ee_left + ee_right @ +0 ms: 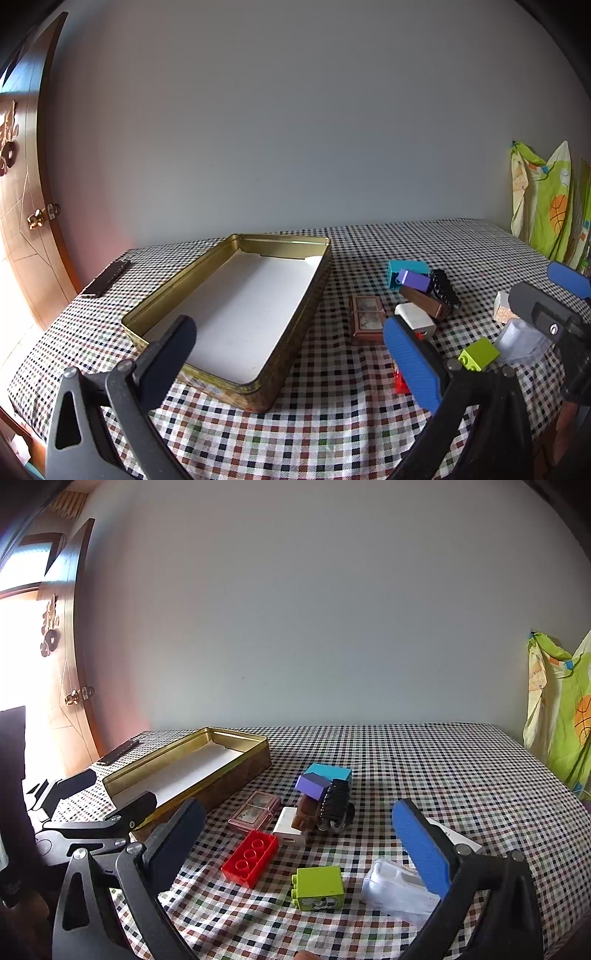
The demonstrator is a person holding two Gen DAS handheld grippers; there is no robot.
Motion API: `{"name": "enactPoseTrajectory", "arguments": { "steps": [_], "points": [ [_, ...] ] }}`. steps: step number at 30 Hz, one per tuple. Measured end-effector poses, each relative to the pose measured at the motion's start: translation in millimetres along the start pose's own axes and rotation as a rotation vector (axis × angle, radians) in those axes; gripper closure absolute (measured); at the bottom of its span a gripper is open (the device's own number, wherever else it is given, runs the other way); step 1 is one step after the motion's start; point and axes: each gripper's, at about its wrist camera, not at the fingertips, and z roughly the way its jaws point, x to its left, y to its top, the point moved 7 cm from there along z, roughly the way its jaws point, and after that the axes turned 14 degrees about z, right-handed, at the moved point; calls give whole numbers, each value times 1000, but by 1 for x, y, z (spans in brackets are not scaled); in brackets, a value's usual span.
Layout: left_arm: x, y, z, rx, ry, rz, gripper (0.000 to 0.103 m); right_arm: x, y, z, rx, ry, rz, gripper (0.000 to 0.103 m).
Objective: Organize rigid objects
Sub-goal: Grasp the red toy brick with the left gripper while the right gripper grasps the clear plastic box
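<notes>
Left gripper (291, 338), seen from its own camera, stands with its jaws spread wide and nothing between them, poised over the near end of the gold tin (314, 291). The tin lies open at the left of the checked tablecloth (424, 760); only a white liner sheet shows inside it, so none of the loose objects appears to be stowed yet. A dark flat bar (107, 277) lies near the far left edge of the cloth, well apart from the rest.

Right of the tin sits the cluster to be sorted: a small card box (255, 811), a red brick (250, 857), a white plug (290, 826), a brown block (305, 809), a purple block (314, 785) leaning on a teal block (330, 771), and a black ridged piece (335, 805).

Right gripper (308, 843) is likewise spread wide and empty, hovering above a green brick (318, 887) and a clear plastic case (395, 888).

Risks, as judged: the middle pieces touch or lean on one another, so closing on one may topple or scatter its neighbours; the clear case looks smooth and may slip from the pads; the two grippers work close together and could collide near the tin wall.

Legible writing: none. The green brick carries a small cartoon print; a white card (456, 840) behind the right finger shows marks too small to read.
</notes>
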Motion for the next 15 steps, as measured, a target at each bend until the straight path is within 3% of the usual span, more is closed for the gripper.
{"name": "enactPoseTrajectory", "arguments": {
  "steps": [15],
  "points": [
    [-17, -1, 11, 26, -14, 21, 0, -13, -4, 3, 7, -14, 17, 0]
  ]
}}
